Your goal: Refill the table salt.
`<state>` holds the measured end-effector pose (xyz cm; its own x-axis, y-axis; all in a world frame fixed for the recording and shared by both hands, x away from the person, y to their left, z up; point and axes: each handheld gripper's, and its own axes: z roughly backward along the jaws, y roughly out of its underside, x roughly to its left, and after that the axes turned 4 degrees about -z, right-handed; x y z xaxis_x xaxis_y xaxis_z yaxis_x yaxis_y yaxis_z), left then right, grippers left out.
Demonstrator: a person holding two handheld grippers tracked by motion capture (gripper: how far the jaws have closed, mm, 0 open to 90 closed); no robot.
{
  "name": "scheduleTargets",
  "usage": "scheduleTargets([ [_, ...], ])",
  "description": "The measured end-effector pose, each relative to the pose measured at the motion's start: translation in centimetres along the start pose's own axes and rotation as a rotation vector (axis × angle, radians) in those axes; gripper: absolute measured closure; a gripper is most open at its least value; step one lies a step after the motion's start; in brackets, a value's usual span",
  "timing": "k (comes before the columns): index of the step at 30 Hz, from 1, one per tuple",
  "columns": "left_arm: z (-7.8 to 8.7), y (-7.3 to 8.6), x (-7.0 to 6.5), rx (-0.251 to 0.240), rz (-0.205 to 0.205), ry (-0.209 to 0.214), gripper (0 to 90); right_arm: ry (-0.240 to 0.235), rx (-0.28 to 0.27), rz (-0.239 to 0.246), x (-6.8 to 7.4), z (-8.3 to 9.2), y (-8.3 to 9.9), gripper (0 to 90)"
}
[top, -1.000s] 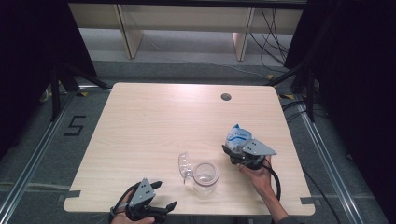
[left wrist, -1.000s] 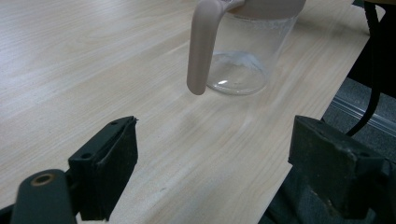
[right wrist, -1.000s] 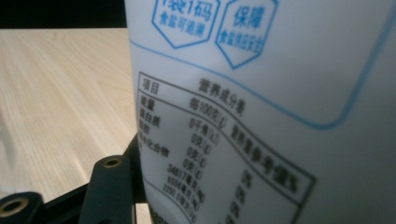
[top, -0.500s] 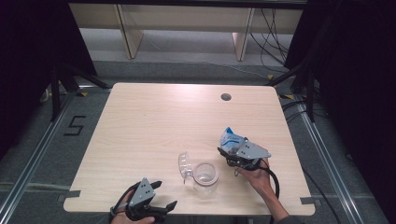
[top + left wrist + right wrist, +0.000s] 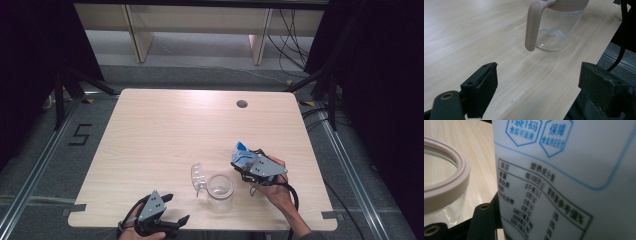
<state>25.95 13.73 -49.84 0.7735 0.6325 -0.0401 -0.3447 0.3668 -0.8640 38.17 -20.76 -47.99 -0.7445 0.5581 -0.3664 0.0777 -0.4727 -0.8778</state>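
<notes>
White-and-blue packet (image 5: 243,154) is clamped, apparently, by the right gripper (image 5: 246,165) beside the glass jug (image 5: 219,189); left gripper (image 5: 176,210) jaws are held apart.

I'm seeing open table (image 5: 165,135) stretching toward twelve o'clock; only the clear jar (image 5: 220,190) is standing in the way, blocking passage near six o'clock between my grippers.

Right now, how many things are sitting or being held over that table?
2. A clear jug stands near the front edge. A white and blue packet is held in the right gripper beside it.
</notes>
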Motion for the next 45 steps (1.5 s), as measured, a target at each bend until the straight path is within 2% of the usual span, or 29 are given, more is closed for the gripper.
scheduleTargets([
  [1,0.0,0.0,0.0,-0.005,-0.002,0.008,15.3,-0.004,0.005,0.023,0.0,0.1,-0.1,43.9],
  [2,-0.1,0.0,-0.1,-0.006,0.018,0.006,15.2,-0.005,0.008,0.029,0.0,0.1,-0.1,43.9],
  [3,0.0,0.0,-0.1,-0.001,0.008,0.002,15.3,-0.001,0.001,0.054,0.0,0.1,-0.2,43.9],
  [5,0.0,0.0,0.1,-0.002,-0.012,0.004,15.3,-0.002,0.013,0.071,0.1,0.2,-0.3,43.9],
  [6,0.0,0.0,0.0,-0.002,-0.009,0.004,15.2,0.016,0.011,0.075,0.3,0.3,-0.3,43.9],
  [10,0.0,-0.1,-0.1,-0.005,-0.008,0.005,15.2,0.014,0.026,0.135,0.7,0.5,-0.7,44.2],
  [11,0.0,-0.1,-0.1,-0.005,-0.010,0.007,15.2,0.027,0.027,0.139,0.9,0.5,-0.7,44.2],
  [12,0.0,0.0,0.0,-0.009,-0.007,0.011,15.3,0.015,0.027,0.157,0.8,0.5,-0.8,44.2],
  [13,0.0,0.0,0.0,-0.009,-0.006,0.010,15.3,0.033,0.026,0.160,1.0,0.6,-0.9,44.2],
  [17,0.0,-0.1,-0.1,-0.006,-0.010,0.007,15.2,0.028,0.037,0.195,1.3,0.8,-1.0,44.4],
  [18,-0.1,0.0,-0.2,-0.005,0.020,0.004,15.2,0.026,0.038,0.204,1.3,0.8,-1.0,44.4],
  [20,0.0,0.0,-0.2,-0.002,0.011,0.004,15.3,0.044,0.046,0.213,1.5,0.9,-1.0,44.4],
  [21,0.0,0.0,-0.2,-0.002,0.011,0.004,15.3,0.032,0.049,0.206,1.6,0.9,-1.0,44.4],
  [22,0.0,0.0,-0.2,-0.002,0.014,0.004,15.2,0.039,0.054,0.230,1.5,1.0,-1.0,44.4],
  [26,0.0,0.0,-0.2,-0.002,0.012,0.003,15.3,0.048,0.057,0.275,1.5,1.0,-1.0,44.5],
  [29,-0.1,0.0,-0.2,-0.006,0.007,0.004,15.2,0.056,0.061,0.277,1.8,1.2,-1.1,44.6],
  [30,-0.1,0.0,-0.2,-0.006,0.008,0.004,15.3,0.065,0.055,0.302,1.7,1.1,-1.1,44.6],
  [31,-0.1,0.0,-0.3,-0.006,0.012,0.004,15.3,0.066,0.054,0.304,1.7,1.2,-1.2,44.6],
  [32,-0.1,0.0,-0.2,-0.006,0.007,0.004,15.3,0.075,0.058,0.293,1.8,1.3,-1.1,44.6],
  [33,0.0,0.0,-0.1,-0.001,-0.009,0.005,15.3,0.066,0.061,0.317,1.8,1.3,-1.2,44.6],
  [34,0.0,0.0,-0.1,-0.002,-0.019,0.006,15.3,0.073,0.069,0.309,1.9,1.4,-1.2,44.6],
  [36,0.0,0.0,0.0,-0.001,-0.020,0.004,15.2,0.086,0.069,0.322,2.0,1.4,-1.2,44.8],
  [38,-0.1,0.1,-0.1,-0.003,-0.004,0.005,15.2,0.073,0.077,0.327,2.0,1.5,-1.3,44.8],
  [39,-0.1,0.1,-0.2,0.000,0.008,0.001,15.3,0.071,0.079,0.346,2.0,1.5,-1.4,44.8],
  [40,0.1,0.1,0.1,0.023,-0.021,-0.006,15.3,0.082,0.082,0.343,2.1,1.5,-1.4,44.8],
  [41,0.1,0.1,0.1,0.021,-0.022,-0.005,15.3,0.081,0.088,0.342,2.2,1.5,-1.4,44.9],
  [42,0.0,0.1,-0.1,0.000,0.004,-0.002,15.3,0.077,0.083,0.365,2.1,1.5,-1.5,44.8],
  [44,0.0,0.1,-0.1,0.001,0.002,-0.003,15.2,0.082,0.087,0.354,2.4,1.5,-1.5,45.0],
  [45,0.1,0.1,0.0,0.010,-0.009,-0.003,15.2,0.084,0.081,0.381,2.3,1.5,-1.6,45.0],
])
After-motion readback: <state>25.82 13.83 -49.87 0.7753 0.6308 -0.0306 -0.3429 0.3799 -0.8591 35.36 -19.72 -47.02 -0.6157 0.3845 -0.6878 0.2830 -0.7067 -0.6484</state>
